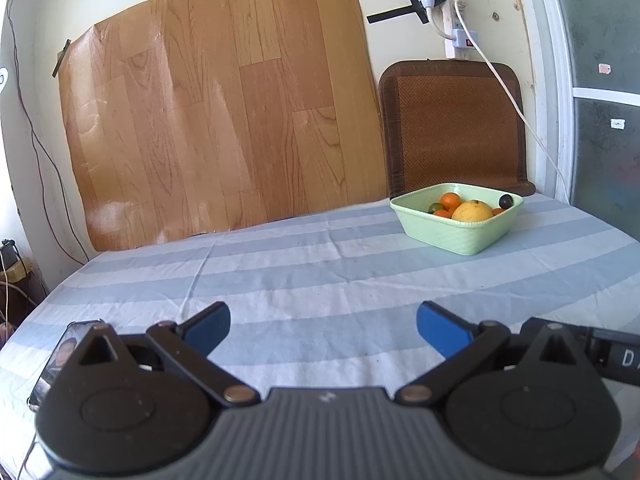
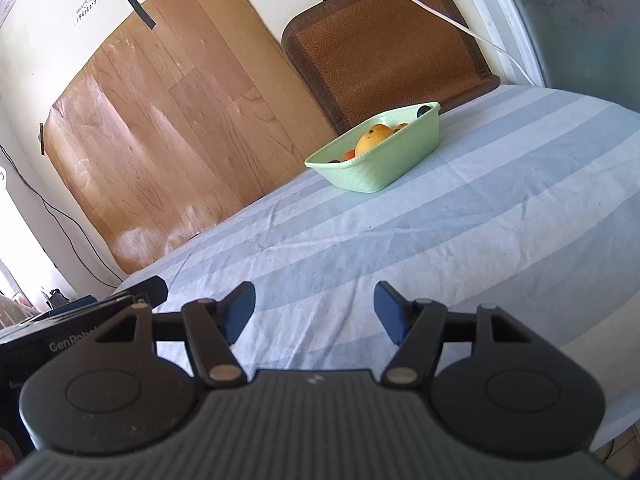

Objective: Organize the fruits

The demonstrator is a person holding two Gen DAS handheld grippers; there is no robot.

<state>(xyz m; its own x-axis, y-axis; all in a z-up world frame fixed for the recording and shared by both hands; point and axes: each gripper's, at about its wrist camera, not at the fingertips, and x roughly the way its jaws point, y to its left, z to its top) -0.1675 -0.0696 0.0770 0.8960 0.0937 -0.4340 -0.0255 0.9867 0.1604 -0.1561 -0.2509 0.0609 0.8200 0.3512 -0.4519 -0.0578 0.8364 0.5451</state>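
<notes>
A light green basket (image 1: pixel 472 236) stands at the far right of the striped table. It holds a large yellow-orange fruit (image 1: pixel 472 211), small oranges (image 1: pixel 451 201), a green fruit (image 1: pixel 436 207) and a dark plum (image 1: pixel 506 201). The basket also shows in the right wrist view (image 2: pixel 396 160) with the yellow fruit (image 2: pixel 374 136). My left gripper (image 1: pixel 323 326) is open and empty, low over the near part of the table. My right gripper (image 2: pixel 315 308) is open and empty, also near the front, well short of the basket.
A phone (image 1: pixel 60 356) lies on the cloth at the near left. The other gripper's black body (image 2: pixel 80 320) shows at the left of the right wrist view. A wood-pattern sheet (image 1: pixel 216 108) and a brown mat (image 1: pixel 452 124) lean against the back wall. A white cable (image 1: pixel 516 108) hangs down.
</notes>
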